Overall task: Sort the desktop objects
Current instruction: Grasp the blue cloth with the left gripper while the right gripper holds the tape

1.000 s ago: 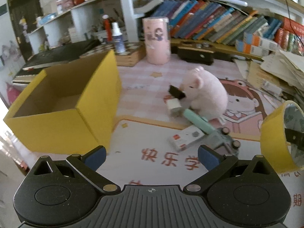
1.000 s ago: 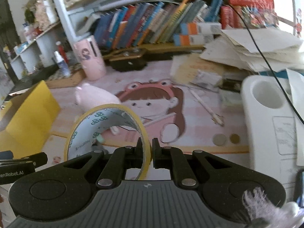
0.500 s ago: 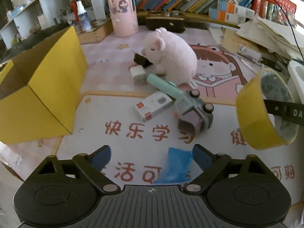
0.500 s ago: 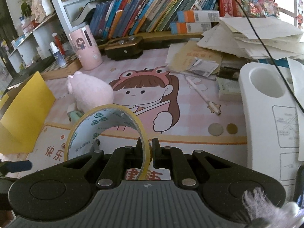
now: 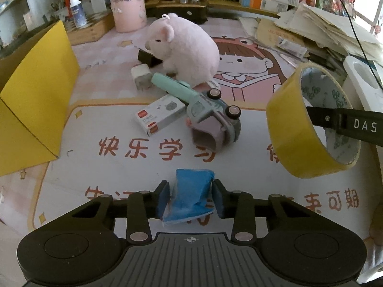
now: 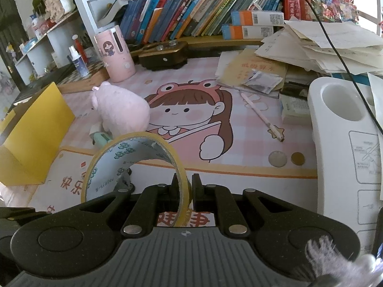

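Note:
A blue crumpled packet (image 5: pixel 191 191) stands on the white mat between the blue pads of my left gripper (image 5: pixel 190 198). The jaws are closing on it and the pads touch its sides. My right gripper (image 6: pixel 185 181) is shut on the wall of a yellow tape roll (image 6: pixel 134 143) and holds it above the mat; the roll (image 5: pixel 292 138) hangs at the right of the left wrist view. An open yellow box (image 5: pixel 36 91) stands at the left. Beyond the packet lie a toy car (image 5: pixel 213 122) on its side, a small white box (image 5: pixel 160 114), a mint pen (image 5: pixel 172 87) and a white charger (image 5: pixel 141 76).
A pink plush pig (image 5: pixel 186 47) sits behind the pile, with a pink cup (image 5: pixel 126 2) further back. Books line the rear shelf and loose papers (image 6: pixel 323 35) pile at the right. A white holder (image 6: pixel 340 124) stands at the right edge, two coins (image 6: pixel 277 159) beside it.
My left gripper dropped toward the mat and tilted down, and its wide-open jaws closed in around the blue packet. The right gripper kept its hold on the tape roll and stayed put.

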The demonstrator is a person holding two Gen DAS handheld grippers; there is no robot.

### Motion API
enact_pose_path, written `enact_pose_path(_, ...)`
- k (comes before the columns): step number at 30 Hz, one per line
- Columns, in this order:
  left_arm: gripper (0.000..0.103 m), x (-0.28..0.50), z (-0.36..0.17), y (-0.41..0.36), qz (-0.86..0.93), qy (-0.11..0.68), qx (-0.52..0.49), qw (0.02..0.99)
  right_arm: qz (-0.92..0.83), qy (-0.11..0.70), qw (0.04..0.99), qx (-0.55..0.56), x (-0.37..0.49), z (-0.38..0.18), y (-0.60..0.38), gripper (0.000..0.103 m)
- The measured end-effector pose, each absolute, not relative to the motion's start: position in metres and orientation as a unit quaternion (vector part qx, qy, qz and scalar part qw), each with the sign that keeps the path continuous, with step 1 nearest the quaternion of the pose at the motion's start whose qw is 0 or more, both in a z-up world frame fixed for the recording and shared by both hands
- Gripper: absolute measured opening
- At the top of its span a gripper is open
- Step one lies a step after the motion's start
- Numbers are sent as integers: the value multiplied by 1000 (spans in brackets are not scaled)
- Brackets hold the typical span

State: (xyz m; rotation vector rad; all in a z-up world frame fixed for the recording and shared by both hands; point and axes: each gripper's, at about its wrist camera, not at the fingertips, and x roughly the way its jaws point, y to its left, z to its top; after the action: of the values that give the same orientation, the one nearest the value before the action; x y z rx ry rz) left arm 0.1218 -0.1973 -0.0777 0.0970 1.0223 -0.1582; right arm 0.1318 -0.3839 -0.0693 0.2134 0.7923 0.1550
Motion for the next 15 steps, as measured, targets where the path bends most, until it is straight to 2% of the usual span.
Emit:
enact_pose_path(3,28,120,-77,-194,-75,486,40,870,77,384,914,106,131,-69,-383,8)
enact_pose_path(15,27,117,-46,-154,0,429,-19,903,124,373,915,93,129,-60,-365,8)
